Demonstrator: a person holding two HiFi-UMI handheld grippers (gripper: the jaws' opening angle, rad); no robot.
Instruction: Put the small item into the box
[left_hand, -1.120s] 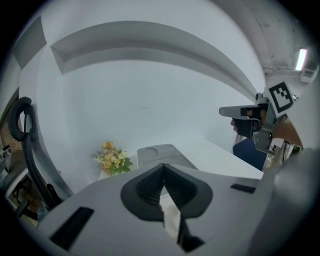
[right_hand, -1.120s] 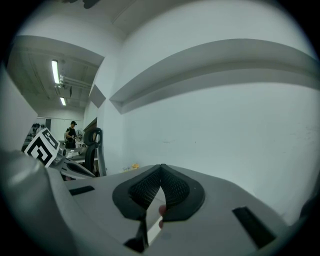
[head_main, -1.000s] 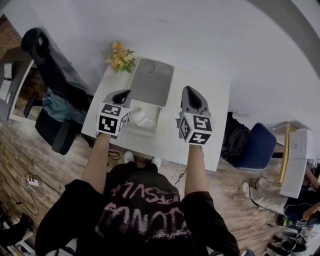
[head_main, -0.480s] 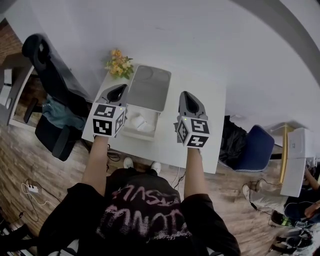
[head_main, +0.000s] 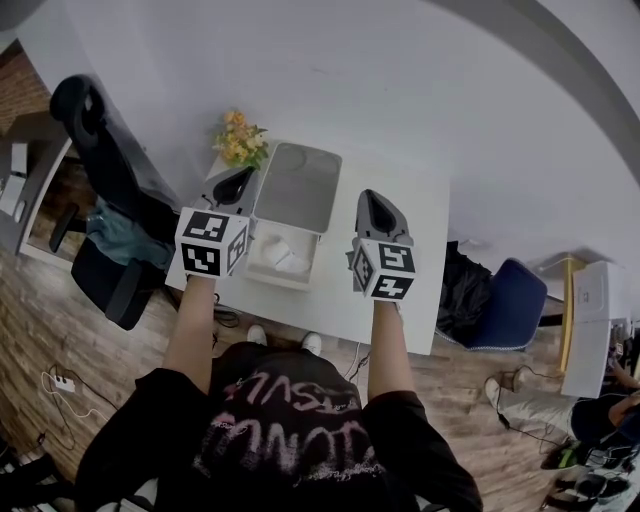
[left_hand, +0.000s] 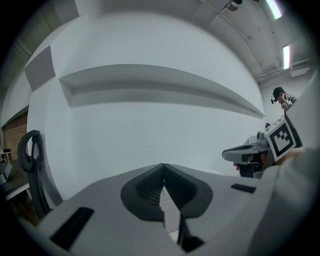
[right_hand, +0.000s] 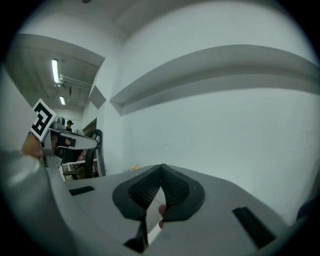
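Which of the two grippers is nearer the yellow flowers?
The left gripper: its tip lies just below the flowers, while the right gripper is across the box.

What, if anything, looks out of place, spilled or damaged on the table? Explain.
Nothing stands out. The open box sits on the table with white items inside, the flowers stand upright at the far corner, and the left gripper and right gripper hang shut and empty above.

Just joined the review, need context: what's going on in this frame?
A person stands at a white table, holding the left gripper and right gripper raised above it. Both are shut and hold nothing. The box sits open on the table, lid up, with white items inside. Flowers stand at the far left corner.
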